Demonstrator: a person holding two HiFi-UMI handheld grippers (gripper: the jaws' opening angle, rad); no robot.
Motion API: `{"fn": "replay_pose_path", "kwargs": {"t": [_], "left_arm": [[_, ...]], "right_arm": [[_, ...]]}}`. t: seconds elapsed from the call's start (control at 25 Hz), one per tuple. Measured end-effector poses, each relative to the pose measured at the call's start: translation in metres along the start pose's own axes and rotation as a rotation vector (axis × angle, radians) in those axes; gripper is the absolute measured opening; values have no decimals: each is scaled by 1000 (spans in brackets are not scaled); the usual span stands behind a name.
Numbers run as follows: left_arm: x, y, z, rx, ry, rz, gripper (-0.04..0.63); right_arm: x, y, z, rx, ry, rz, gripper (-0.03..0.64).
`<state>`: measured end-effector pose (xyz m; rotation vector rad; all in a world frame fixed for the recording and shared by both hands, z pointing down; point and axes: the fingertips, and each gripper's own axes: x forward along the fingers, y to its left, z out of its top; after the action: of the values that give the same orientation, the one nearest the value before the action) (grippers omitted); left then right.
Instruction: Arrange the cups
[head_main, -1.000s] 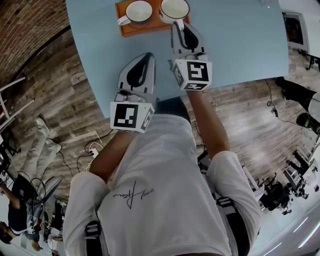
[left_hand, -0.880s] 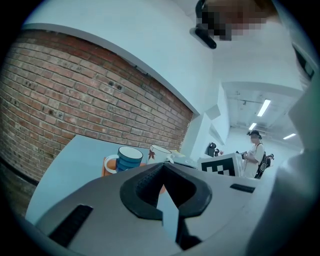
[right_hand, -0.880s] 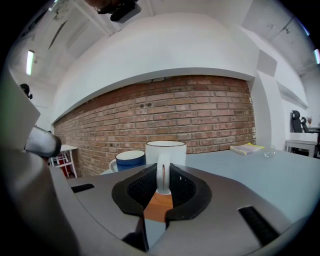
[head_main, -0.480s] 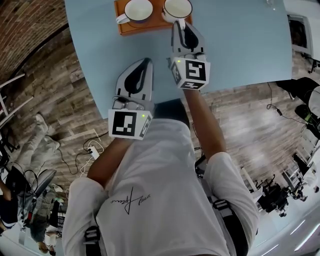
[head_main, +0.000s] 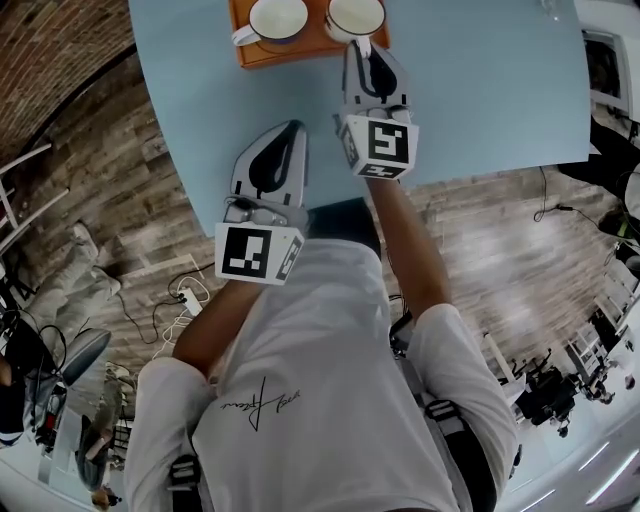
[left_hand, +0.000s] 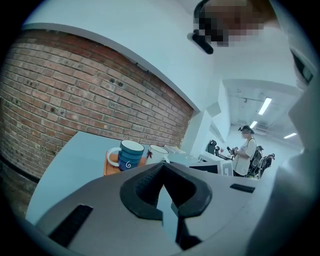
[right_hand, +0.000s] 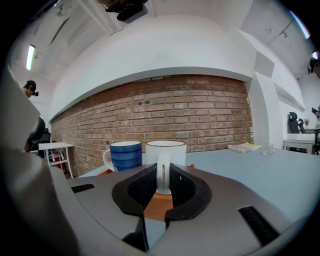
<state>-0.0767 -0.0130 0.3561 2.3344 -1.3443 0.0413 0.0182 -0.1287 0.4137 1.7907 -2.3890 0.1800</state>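
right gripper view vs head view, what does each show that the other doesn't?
Right gripper view only: the white cup's handle pinched between the right gripper's jaws, and the blue cup's striped side. Head view only: the left gripper, shut and empty, near the table edge. Both: two cups on the orange tray.

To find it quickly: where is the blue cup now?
Head view, top: the blue cup stands on the orange tray, left of the white cup.

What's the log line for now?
right gripper: shut on white cup handle | left gripper: shut, empty | blue cup, white cup: on orange tray
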Motion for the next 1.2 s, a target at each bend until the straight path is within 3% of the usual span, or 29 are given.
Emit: {"fn": "replay_pose_path", "kwargs": {"t": [0.6,1.2], "left_arm": [[-3,8,-6,-18,14,17,8],[1,8,-14,-42,36,15,8]], "right_arm": [[-1,4,-2,-30,-49,-22,63],[-1,3,-8,-30,-27,-19,64]]}}
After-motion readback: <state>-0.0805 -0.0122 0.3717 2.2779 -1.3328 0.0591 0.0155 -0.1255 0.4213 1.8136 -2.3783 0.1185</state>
